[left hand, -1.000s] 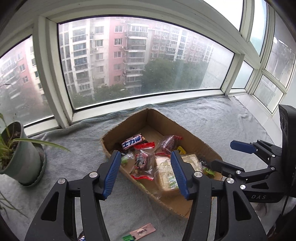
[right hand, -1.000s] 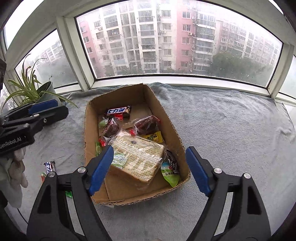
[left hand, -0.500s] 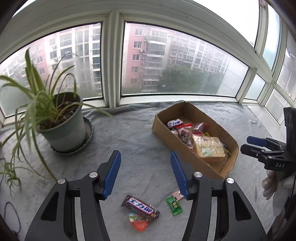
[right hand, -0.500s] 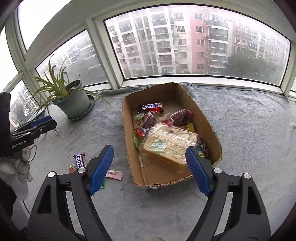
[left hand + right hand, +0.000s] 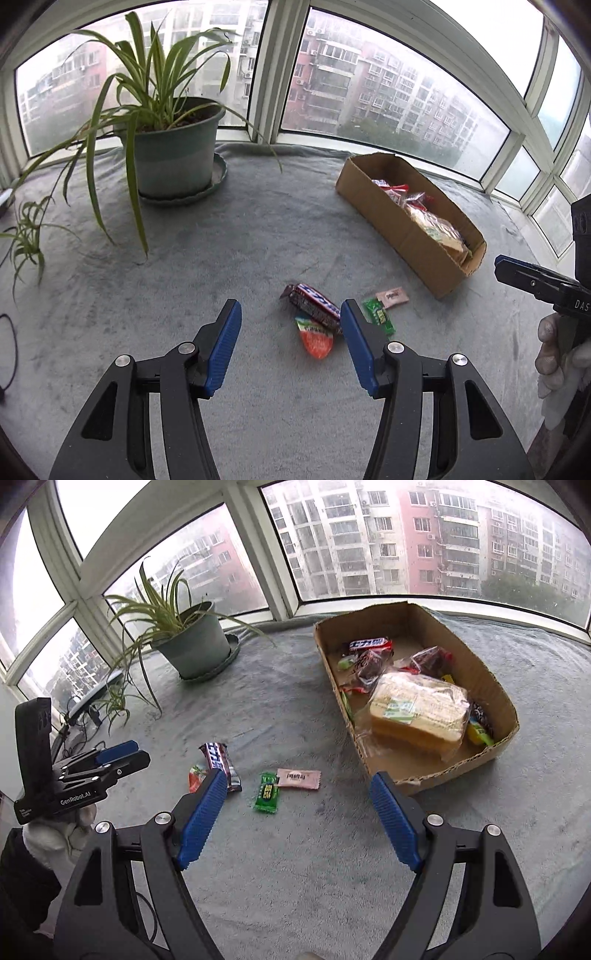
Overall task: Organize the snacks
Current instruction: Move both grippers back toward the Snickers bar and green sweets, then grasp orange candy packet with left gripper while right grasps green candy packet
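A cardboard box [image 5: 498, 690] [image 5: 417, 236] holds wrapped bread [image 5: 417, 709], a chocolate bar [image 5: 369, 643] and several small snacks. On the grey cloth beside it lie a chocolate bar [image 5: 314, 304] [image 5: 219, 758], a red-orange packet [image 5: 316, 338] [image 5: 195, 775], a green packet [image 5: 378, 317] [image 5: 268, 795] and a pink packet [image 5: 392, 296] [image 5: 299, 779]. My left gripper [image 5: 290, 314] is open and empty, just short of the loose chocolate bar. My right gripper [image 5: 299, 786] is open and empty, above the green and pink packets.
A potted spider plant [image 5: 173, 155] [image 5: 195, 646] stands on a saucer at the back left, leaves hanging over the cloth. Windows run along the far side. Cables [image 5: 7, 354] lie at the left edge. The right gripper shows at the right of the left wrist view [image 5: 535, 284].
Both grippers have swung left, away from the box. The loose snacks on the cloth now lie close in front of both. Both grippers stay open.
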Action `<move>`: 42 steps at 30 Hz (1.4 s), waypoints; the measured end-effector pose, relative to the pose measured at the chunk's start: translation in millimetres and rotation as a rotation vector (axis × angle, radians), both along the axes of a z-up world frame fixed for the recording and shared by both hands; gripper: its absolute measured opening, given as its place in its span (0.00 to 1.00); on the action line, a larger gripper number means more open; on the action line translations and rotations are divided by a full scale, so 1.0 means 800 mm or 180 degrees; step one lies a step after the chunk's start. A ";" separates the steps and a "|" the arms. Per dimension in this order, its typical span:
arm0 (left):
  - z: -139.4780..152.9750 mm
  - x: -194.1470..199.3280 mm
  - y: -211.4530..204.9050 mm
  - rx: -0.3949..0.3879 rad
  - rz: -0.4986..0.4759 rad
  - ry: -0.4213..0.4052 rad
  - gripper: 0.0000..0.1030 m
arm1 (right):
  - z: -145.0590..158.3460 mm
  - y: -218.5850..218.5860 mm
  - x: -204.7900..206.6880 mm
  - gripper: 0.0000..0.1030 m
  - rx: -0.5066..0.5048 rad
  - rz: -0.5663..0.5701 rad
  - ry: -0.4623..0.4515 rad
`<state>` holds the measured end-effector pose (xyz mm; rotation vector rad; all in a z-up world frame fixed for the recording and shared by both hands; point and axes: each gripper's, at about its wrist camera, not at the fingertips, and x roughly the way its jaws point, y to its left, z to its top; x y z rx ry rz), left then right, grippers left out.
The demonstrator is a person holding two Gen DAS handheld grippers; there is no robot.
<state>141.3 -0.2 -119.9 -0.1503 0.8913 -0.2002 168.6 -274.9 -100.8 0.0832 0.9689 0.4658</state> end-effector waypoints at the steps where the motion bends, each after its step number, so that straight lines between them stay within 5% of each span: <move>1: -0.005 -0.004 0.001 0.0009 -0.0016 0.0015 0.53 | -0.005 0.006 -0.002 0.80 -0.0034 0.0034 0.0025; 6: -0.027 -0.016 -0.004 0.0056 -0.0124 0.0085 0.53 | -0.032 0.037 -0.009 0.79 -0.0193 0.0194 0.0151; 8: -0.034 -0.019 -0.007 0.0075 -0.0183 0.0101 0.53 | -0.043 0.048 -0.006 0.68 -0.0200 0.0254 0.0235; 23: -0.077 -0.001 -0.041 0.0336 -0.0557 0.0159 0.43 | -0.097 0.087 0.029 0.47 -0.0352 0.0403 0.0538; 36: -0.090 0.017 -0.063 0.0570 -0.0679 0.0093 0.43 | -0.107 0.116 0.047 0.44 -0.0659 0.0505 0.0491; 42: -0.096 0.023 -0.064 0.0639 -0.0681 0.0077 0.35 | -0.108 0.128 0.047 0.29 -0.0932 0.0617 0.0376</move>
